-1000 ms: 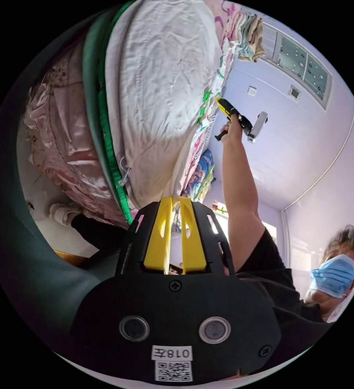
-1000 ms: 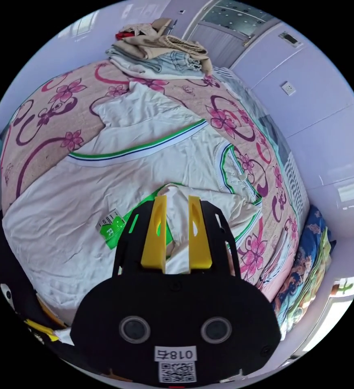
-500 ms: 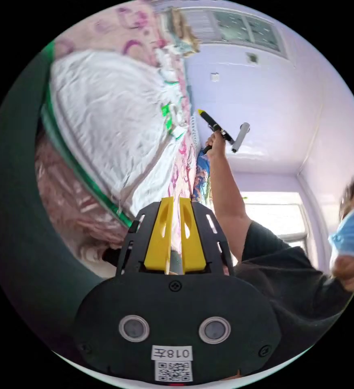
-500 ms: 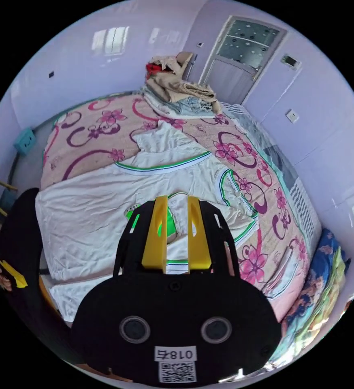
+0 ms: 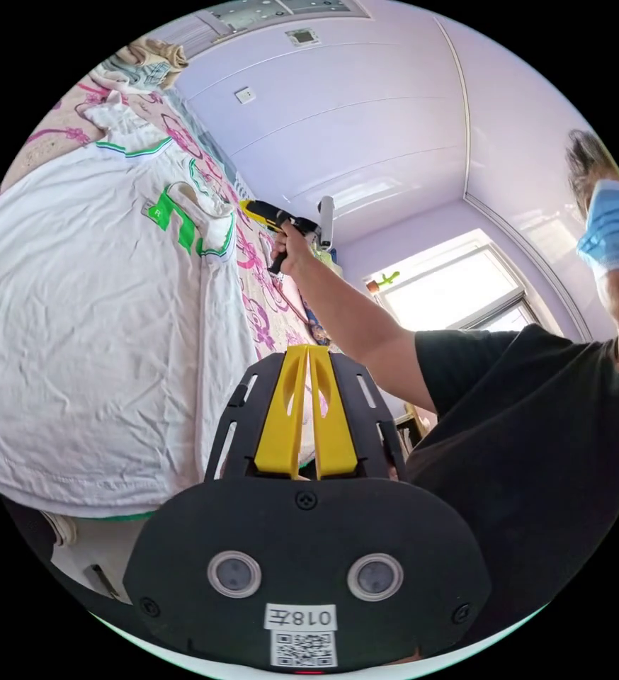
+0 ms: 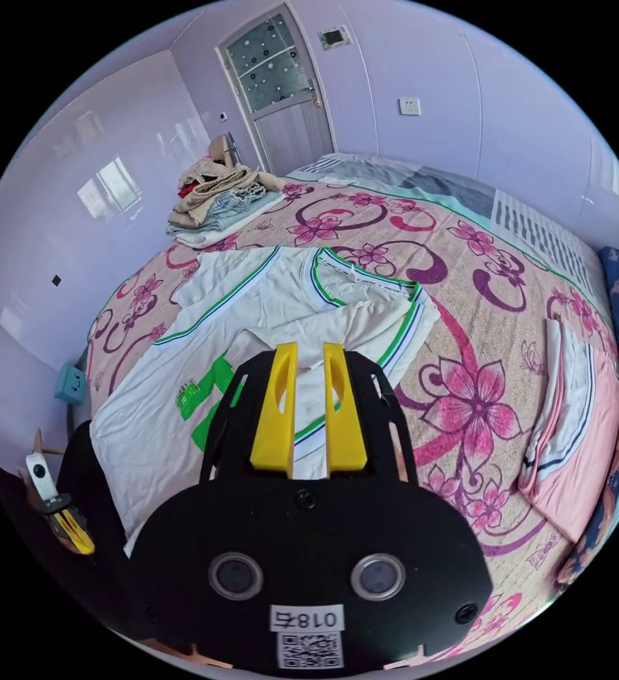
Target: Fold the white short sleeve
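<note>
White short-sleeve shirt [image 6: 281,319] with green trim and a green chest print lay spread on the flowered bedspread [image 6: 479,297], one sleeve folded across its collar. Folded clothes [image 6: 217,195] sat at the bed's far corner near the door [image 6: 281,92]. Right gripper [image 6: 308,404] hung above the shirt, jaws parted, empty. Left gripper [image 5: 308,411] was clenched on nothing, beside the hem.
</note>
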`<action>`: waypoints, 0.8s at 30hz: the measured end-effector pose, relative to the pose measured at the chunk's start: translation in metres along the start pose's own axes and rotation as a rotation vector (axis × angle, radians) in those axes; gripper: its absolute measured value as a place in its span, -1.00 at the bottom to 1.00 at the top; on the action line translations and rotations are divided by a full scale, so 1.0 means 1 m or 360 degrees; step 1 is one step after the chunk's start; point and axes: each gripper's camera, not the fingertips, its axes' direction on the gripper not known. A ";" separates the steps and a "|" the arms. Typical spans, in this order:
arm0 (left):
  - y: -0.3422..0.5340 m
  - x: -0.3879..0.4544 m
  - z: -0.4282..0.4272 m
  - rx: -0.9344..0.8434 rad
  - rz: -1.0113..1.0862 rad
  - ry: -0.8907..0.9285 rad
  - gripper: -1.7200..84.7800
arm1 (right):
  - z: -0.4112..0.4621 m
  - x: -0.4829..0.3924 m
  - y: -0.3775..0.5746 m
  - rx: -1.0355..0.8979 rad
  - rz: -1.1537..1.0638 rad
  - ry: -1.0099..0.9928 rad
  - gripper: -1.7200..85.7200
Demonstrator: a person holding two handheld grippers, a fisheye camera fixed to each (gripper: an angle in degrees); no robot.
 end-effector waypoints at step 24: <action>0.053 -0.074 0.002 0.0152 0.0003 0.0052 -0.98 | 0.111 -0.051 -0.119 -0.0444 -0.0110 0.0354 -0.91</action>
